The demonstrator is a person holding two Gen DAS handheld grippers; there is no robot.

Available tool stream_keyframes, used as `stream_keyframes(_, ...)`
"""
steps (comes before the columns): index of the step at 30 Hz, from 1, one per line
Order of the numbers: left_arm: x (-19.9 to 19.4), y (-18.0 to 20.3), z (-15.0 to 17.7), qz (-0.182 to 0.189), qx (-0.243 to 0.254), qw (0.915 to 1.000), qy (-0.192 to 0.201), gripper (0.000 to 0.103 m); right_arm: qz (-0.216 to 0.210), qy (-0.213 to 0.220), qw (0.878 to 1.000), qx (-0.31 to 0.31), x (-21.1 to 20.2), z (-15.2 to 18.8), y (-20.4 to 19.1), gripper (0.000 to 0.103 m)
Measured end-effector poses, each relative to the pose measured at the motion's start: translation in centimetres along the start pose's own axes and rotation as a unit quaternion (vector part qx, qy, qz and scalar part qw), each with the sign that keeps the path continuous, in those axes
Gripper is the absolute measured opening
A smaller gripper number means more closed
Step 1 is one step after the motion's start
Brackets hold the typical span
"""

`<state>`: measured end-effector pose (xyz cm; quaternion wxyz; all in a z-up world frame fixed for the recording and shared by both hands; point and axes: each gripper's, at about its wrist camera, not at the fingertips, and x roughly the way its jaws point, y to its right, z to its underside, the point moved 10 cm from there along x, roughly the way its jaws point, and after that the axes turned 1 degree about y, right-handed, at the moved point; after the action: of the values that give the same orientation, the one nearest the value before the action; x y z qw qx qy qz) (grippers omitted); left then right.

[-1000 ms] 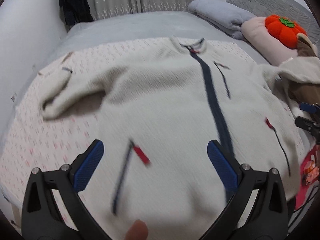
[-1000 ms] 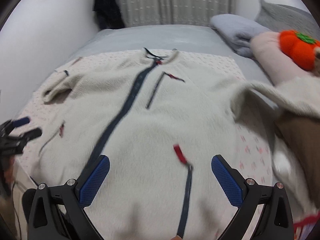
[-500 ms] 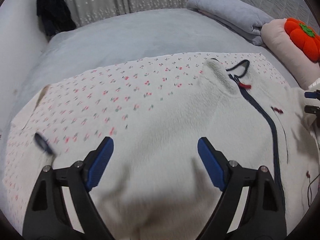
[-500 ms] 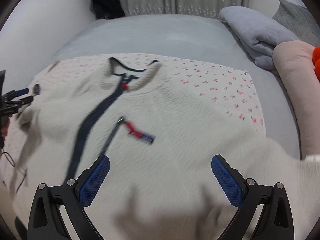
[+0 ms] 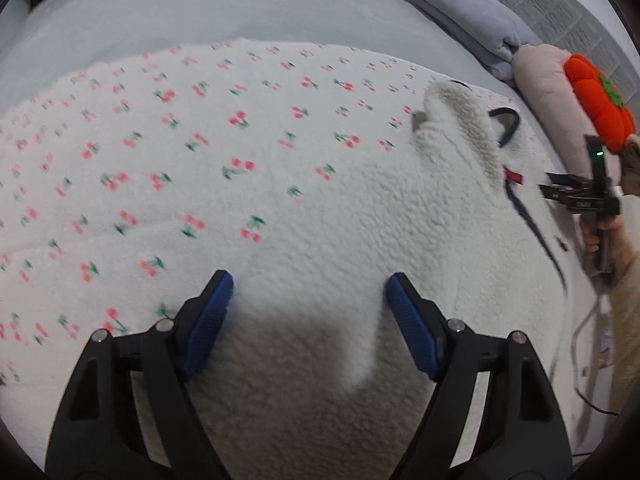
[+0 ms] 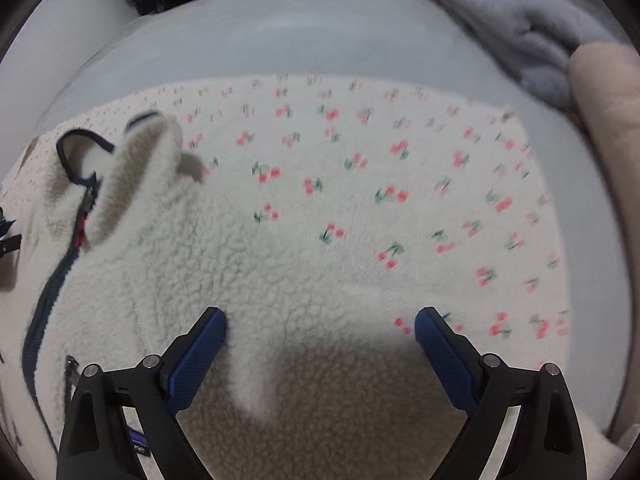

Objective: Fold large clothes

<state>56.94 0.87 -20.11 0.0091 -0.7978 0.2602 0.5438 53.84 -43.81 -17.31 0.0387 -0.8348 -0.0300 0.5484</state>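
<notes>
A cream fleece jacket (image 5: 400,220) with a navy zip lies flat on a white cherry-print blanket (image 5: 160,152); it also shows in the right wrist view (image 6: 180,264). My left gripper (image 5: 310,312) is open and low over the jacket's left shoulder, fleece between its blue pads (image 5: 208,320). My right gripper (image 6: 320,344) is open and low over the right shoulder, with the collar (image 6: 132,160) to its left. The right gripper also shows at the right edge of the left wrist view (image 5: 576,196).
The cherry-print blanket (image 6: 400,184) covers a grey bed (image 5: 200,12). Folded grey bedding (image 5: 460,4), a pink pillow (image 5: 552,96) and an orange pumpkin cushion (image 5: 596,100) lie at the right. A cable (image 5: 584,360) hangs at the near right edge.
Both grippers have moved forward from the jacket's hem up over its body to the shoulders and dropped closer to the fabric. Both stay open.
</notes>
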Motion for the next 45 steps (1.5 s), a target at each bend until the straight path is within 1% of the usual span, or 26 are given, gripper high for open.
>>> stream_keyframes(2,-0.1,0.1,0.4,-0.011,-0.002,0.9999,-0.004,0.060,-0.003,0.012,1.000,0.016,0.2,0.1,0.2,0.098)
stream_keyframes(3,-0.3,0.2,0.6,-0.014,-0.011,0.9998,-0.003,0.045,0.000,0.017,1.000,0.022,0.1,0.2,0.2,0.095)
stream_keyframes(4,-0.4,0.1,0.8,-0.014,-0.024,0.9996,-0.002,0.033,0.003,0.020,1.000,0.022,-0.1,0.5,0.0,0.084)
stream_keyframes(5,-0.6,0.3,1.1,-0.011,-0.046,0.9989,0.004,0.028,0.001,0.023,1.000,0.021,-0.4,0.7,-0.3,0.073)
stream_keyframes(6,-0.8,0.1,1.3,-0.014,-0.065,0.9977,0.013,0.024,-0.014,0.029,0.999,0.016,-1.1,0.9,-1.3,0.043)
stream_keyframes(7,-1.0,-0.2,1.4,-0.017,-0.080,0.9964,0.023,0.022,-0.021,0.032,0.999,0.009,-1.7,1.4,-2.3,0.019)
stream_keyframes(8,-1.5,-0.1,1.7,-0.026,-0.095,0.9941,0.045,0.021,-0.014,0.034,0.999,0.002,-1.9,1.5,-2.8,0.018)
stream_keyframes(11,-4.2,0.4,2.0,-0.061,-0.094,0.9882,0.105,0.019,0.080,0.069,0.993,-0.056,-3.5,1.5,-4.9,0.014)
stream_keyframes(13,-7.0,0.5,1.5,-0.092,-0.076,0.9811,0.153,0.018,0.117,0.120,0.984,-0.060,-6.3,0.6,-6.2,0.013)
stream_keyframes(17,-12.5,-0.3,-1.1,-0.153,-0.052,0.9590,0.233,0.018,0.140,0.190,0.970,-0.057,-10.4,-2.0,-7.7,0.012)
stream_keyframes(20,-14.2,-3.1,-3.0,-0.181,-0.072,0.9461,0.259,0.018,0.148,0.224,0.962,-0.047,-11.5,-4.5,-8.8,0.012)
stream_keyframes(22,-13.6,-3.9,-3.7,-0.212,-0.057,0.9389,0.265,0.020,0.143,0.227,0.962,-0.040,-10.5,-6.3,-9.6,0.013)
stream_keyframes(23,-12.3,-4.4,-4.0,-0.227,-0.043,0.9371,0.261,0.022,0.148,0.226,0.962,-0.037,-9.3,-7.3,-10.1,0.013)
stream_keyframes(25,-8.7,-5.7,-3.8,-0.247,-0.039,0.9445,0.213,0.038,0.164,0.215,0.962,-0.033,-7.2,-8.0,-10.4,0.019)
stream_keyframes(26,-7.2,-6.3,-3.4,-0.252,-0.046,0.9471,0.194,0.042,0.170,0.205,0.964,-0.027,-5.7,-8.1,-10.4,0.023)
stream_keyframes(27,-5.7,-7.0,-2.9,-0.252,-0.057,0.9501,0.175,0.047,0.174,0.184,0.967,-0.020,-4.1,-8.0,-10.2,0.032)
stream_keyframes(28,-4.7,-7.9,-2.4,-0.258,-0.078,0.9504,0.155,0.047,0.181,0.164,0.970,-0.014,-2.4,-7.5,-9.9,0.038)
stream_keyframes(29,-4.7,-8.4,-1.8,-0.257,-0.090,0.9496,0.155,0.048,0.186,0.150,0.971,-0.013,-1.5,-6.5,-9.8,0.040)
stream_keyframes(30,-5.4,-8.6,-1.5,-0.244,-0.105,0.9493,0.169,0.055,0.190,0.140,0.972,-0.014,-0.9,-6.1,-9.7,0.046)
stream_keyframes(31,-6.3,-8.7,-1.3,-0.235,-0.114,0.9475,0.184,0.069,0.190,0.136,0.972,-0.018,-0.7,-5.7,-9.7,0.049)
stream_keyframes(33,-9.3,-9.4,-1.0,-0.236,-0.128,0.9383,0.218,0.083,0.179,0.147,0.972,-0.037,-2.0,-5.0,-10.1,0.057)
stream_keyframes(34,-11.0,-9.9,-0.5,-0.244,-0.134,0.9326,0.230,0.083,0.171,0.151,0.973,-0.043,-2.9,-4.7,-10.2,0.062)
stream_keyframes(37,-14.8,-12.2,0.9,-0.283,-0.143,0.9214,0.224,0.084,0.143,0.167,0.974,-0.054,-6.5,-3.4,-11.6,0.074)
stream_keyframes(39,-17.1,-14.3,2.9,-0.327,-0.139,0.9078,0.223,0.086,0.115,0.177,0.976,-0.058,-8.9,-2.2,-12.9,0.079)
stream_keyframes(42,-19.8,-17.1,6.2,-0.371,-0.131,0.8934,0.217,0.093,0.071,0.182,0.978,-0.070,-11.5,0.1,-15.7,0.083)
stream_keyframes(45,-20.7,-19.1,9.4,-0.375,-0.127,0.8975,0.194,0.093,0.046,0.174,0.980,-0.081,-12.5,2.7,-17.9,0.083)
